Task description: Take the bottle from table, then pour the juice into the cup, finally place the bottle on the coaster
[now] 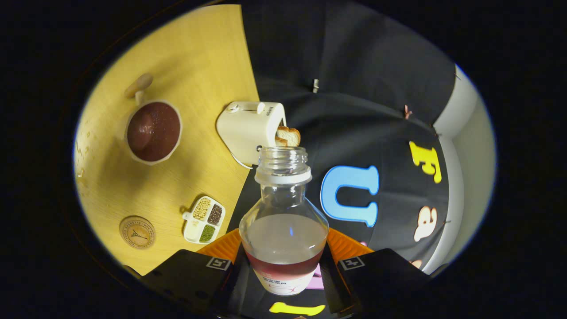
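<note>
Two fingers of hand-held gripper (283, 270) clamp uncapped bottle (283, 221); tilt en route to coaster (137, 232) = spill, worktop (195, 66) already wet.

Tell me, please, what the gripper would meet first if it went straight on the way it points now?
Probably the black cloth wall. The gripper is shut on the bottle, whose open mouth leads; depth is unclear.

A staged recording booth dressed as a kitchen corner is shown. A pale wooden table (195, 57) is backed by black cloth hung as a wall, with a strip of plain white wall seen past its edge. Household props are laid out on the table: a white toaster (248, 128) holding bread slices (288, 136) and a divided dish of beans (204, 219).
</note>
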